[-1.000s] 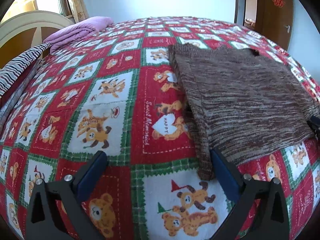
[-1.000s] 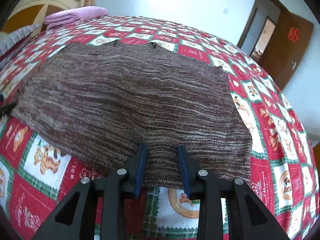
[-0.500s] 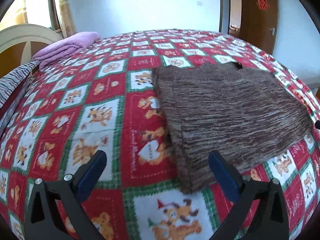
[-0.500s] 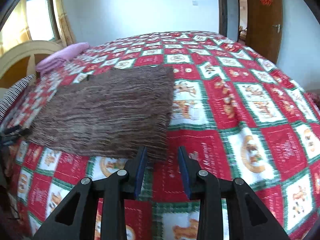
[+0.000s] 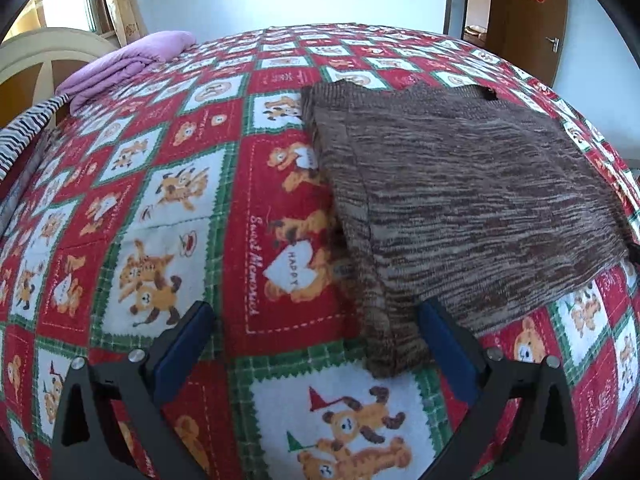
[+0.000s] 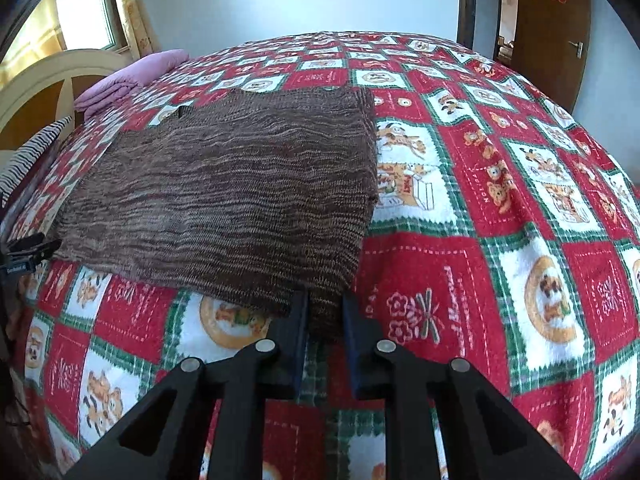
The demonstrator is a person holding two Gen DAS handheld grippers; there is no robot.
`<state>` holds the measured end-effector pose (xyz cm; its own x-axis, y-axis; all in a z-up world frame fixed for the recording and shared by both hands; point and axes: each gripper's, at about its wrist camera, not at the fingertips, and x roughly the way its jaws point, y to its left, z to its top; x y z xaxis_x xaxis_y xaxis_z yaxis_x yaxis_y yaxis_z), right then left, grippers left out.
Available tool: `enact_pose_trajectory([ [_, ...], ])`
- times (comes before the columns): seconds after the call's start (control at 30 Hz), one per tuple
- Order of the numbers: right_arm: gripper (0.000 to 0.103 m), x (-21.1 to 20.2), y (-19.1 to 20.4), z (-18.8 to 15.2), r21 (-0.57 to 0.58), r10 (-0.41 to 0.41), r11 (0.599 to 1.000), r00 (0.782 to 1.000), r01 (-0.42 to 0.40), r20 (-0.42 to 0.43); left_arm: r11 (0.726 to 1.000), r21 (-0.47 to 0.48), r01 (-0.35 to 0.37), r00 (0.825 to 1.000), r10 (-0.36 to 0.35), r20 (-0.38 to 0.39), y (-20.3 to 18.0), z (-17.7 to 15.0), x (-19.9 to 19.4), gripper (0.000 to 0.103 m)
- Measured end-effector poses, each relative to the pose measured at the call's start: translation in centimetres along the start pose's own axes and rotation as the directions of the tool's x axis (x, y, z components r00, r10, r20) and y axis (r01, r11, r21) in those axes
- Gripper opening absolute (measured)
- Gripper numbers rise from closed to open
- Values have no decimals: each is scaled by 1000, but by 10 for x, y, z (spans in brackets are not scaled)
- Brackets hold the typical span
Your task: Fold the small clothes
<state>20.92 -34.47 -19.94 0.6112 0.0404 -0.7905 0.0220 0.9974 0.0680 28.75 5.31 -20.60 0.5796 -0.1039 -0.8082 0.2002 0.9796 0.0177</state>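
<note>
Nearest in the right wrist view, the right claw (image 6: 325, 316) is seen with its jaws nearly together, having just been closing; the near right corner of the brown knitted garment (image 6: 224, 196) lies between the blue pads (image 6: 301, 320), and it appears to be pinched, though the contact itself is hidden by the fingers. In the left wrist view, the left claw (image 5: 316, 336) is held wide open and nothing is gripped; the garment's near left corner (image 5: 394, 354) lies just inside its right finger (image 5: 444, 344). The garment (image 5: 460, 200) is spread flat on the bed, on a red, white and green bear-patterned bedspread (image 5: 168, 208) (a heart reading "HAPPY" is printed beside the garment's left edge). Further back, a folded lilac blanket (image 5: 128, 64) rests by the cream headboard (image 5: 48, 52). A brown door (image 5: 528, 20) stands in the far wall.
</note>
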Motion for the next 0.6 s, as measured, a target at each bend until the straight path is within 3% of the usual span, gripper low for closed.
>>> enact_pose_trajectory([
  [0.2,34,-23,11,-2,-54,-90,994,995,91,34,999,-48,23,1000,-23,-1,14,4,-7,103],
  [0.3,50,-34,23,1,-82,-118,989,990,125,83,999,-35,-39,999,40,31,21,10,-12,103],
  [0.43,54,-45,59,10,-163,-61,983,988,84,142,994,-37,-103,992,105,76,33,29,-15,103],
  [0.6,54,-31,128,17,-305,40,952,992,-2,117,988,-50,-143,984,148,104,43,53,-4,103],
])
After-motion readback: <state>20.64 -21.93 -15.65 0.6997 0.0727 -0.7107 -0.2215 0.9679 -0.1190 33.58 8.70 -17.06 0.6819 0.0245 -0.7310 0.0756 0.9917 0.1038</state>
